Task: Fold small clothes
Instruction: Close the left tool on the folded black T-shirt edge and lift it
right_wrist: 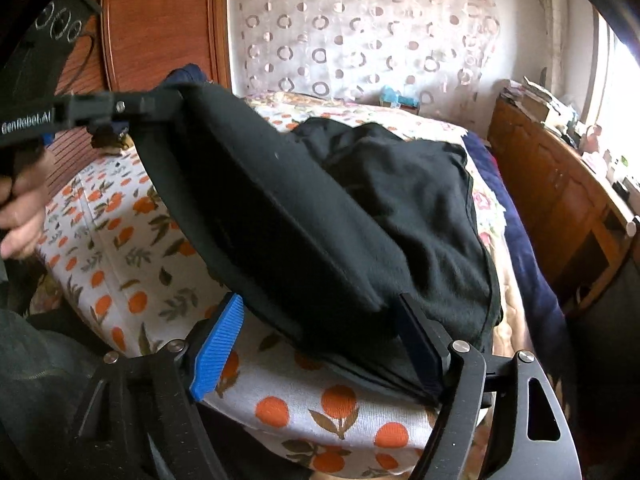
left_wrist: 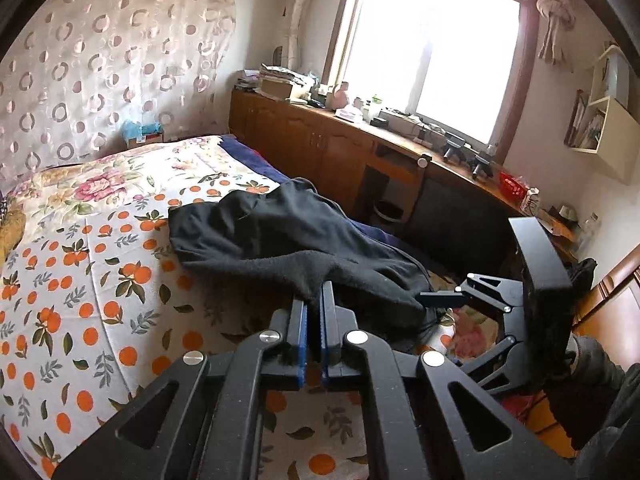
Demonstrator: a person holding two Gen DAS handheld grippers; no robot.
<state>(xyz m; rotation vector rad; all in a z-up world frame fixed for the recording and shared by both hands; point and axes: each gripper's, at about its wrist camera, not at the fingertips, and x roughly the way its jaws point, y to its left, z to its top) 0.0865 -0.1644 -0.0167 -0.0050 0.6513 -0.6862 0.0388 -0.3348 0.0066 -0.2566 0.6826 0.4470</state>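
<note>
Clearly the left gripper (left_wrist: 314, 300) is clenched on an edge of the black garment (left_wrist: 280, 240): its two blue-lined fingers stand almost together, with a fold of the dark cloth pinched between them and drawn up off the bed (left_wrist: 80, 280). From the right wrist camera that same gripper shows at ten o'clock, gripping the cloth's far corner, with a bare hand (right_wrist: 20, 216) on its handle at nine o'clock.

The right gripper (right_wrist: 320, 344) stands wide apart. One blue pad (right_wrist: 218, 344) sits at seven o'clock, clear of the cloth; the other finger, at four o'clock, lies against the garment's near edge, with the cloth draped over its tip. The pads do not press on the fabric, so this gripper grasps nothing.

One garment is there, black and fleecy, with a thin seam along its border. It lies rumpled in a heap on the bed's orange-print sheet (right_wrist: 132, 280), one band of it stretched taut from the left gripper towards the right one.

Two grippers, one garment, one bed.
</note>
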